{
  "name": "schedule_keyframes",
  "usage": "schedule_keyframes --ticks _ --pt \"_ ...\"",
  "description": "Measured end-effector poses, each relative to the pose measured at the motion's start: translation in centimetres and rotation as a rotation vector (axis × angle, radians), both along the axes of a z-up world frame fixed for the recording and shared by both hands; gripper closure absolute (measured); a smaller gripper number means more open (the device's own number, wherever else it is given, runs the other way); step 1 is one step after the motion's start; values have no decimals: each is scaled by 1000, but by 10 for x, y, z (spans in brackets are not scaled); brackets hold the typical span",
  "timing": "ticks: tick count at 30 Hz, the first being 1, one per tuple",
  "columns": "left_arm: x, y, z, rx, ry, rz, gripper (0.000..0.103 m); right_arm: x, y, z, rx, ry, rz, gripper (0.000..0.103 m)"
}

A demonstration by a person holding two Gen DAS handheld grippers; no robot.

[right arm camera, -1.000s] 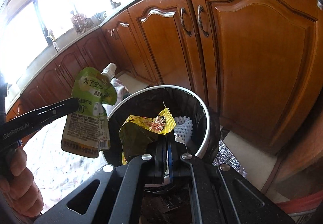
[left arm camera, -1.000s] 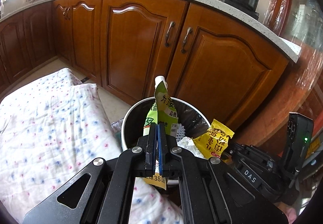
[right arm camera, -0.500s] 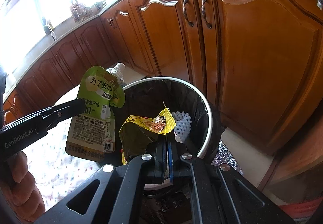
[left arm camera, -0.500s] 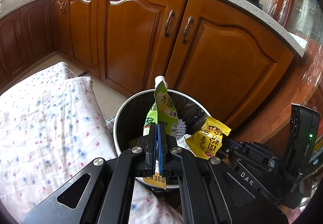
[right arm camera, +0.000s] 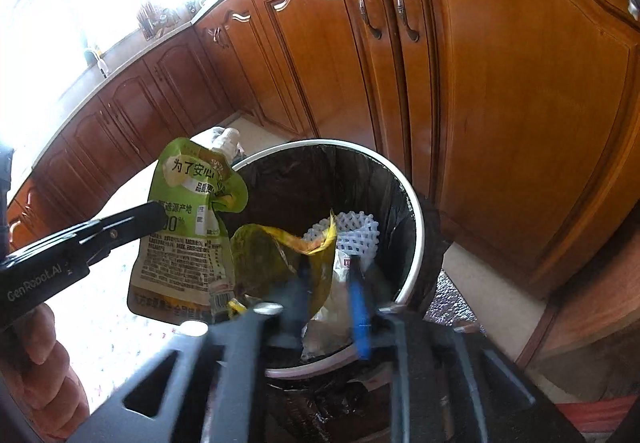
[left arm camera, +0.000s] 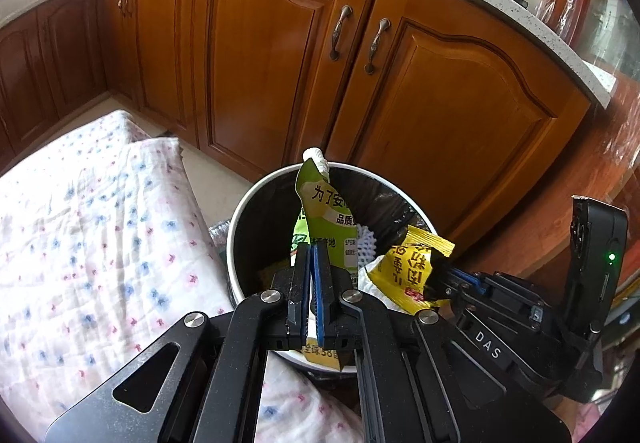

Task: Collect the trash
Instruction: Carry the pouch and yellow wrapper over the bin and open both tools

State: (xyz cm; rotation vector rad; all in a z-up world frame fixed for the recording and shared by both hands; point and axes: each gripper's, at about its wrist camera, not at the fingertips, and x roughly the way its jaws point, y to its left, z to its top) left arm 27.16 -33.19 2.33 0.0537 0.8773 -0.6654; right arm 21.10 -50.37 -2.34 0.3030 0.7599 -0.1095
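The green pouch [right arm camera: 184, 227], left of frame centre, is pinched between the closed left gripper [left arm camera: 311, 275] over the bin [right arm camera: 412, 203] rim. The yellow wrapper [right arm camera: 288, 255] hangs between the right gripper's [right arm camera: 326, 283] parted jaws. Released here, the pouch may catch the rim and fall outside.

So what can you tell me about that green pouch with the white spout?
The green pouch is a soft, crinkled drink pouch with a white screw spout at its top corner, Chinese print and a barcode low on the back. It looks flattened. The left hand-held gripper is shut on its middle, holding it roughly upright over the near rim of the bin, beside the yellow wrapper.
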Motion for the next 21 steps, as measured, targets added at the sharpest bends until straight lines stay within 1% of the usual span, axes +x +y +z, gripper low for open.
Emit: schedule_keyframes --ticks 2,7,8,9,11,16,19,21 --pt "0 2 0 -1 8 5 100 -2 2 1 1 -6 -3 64" --pt "-3 10 0 -4 22 14 94 -10 5 3 13 -19 -9 62" --pt "-3 12 0 -5 22 18 91 -11 5 4 16 -23 -10 59" --pt "-4 14 0 -2 22 24 86 -13 5 4 18 -26 -12 57" --pt "-5 19 0 -6 26 33 78 -19 7 6 24 -40 -15 55" --pt "-12 36 4 -25 23 56 74 -28 12 15 32 -71 -23 53" --pt "-16 48 6 -33 21 70 74 -37 17 20 43 -100 -26 52" --pt "-18 55 7 -39 21 77 74 -42 21 23 50 -117 -24 49"
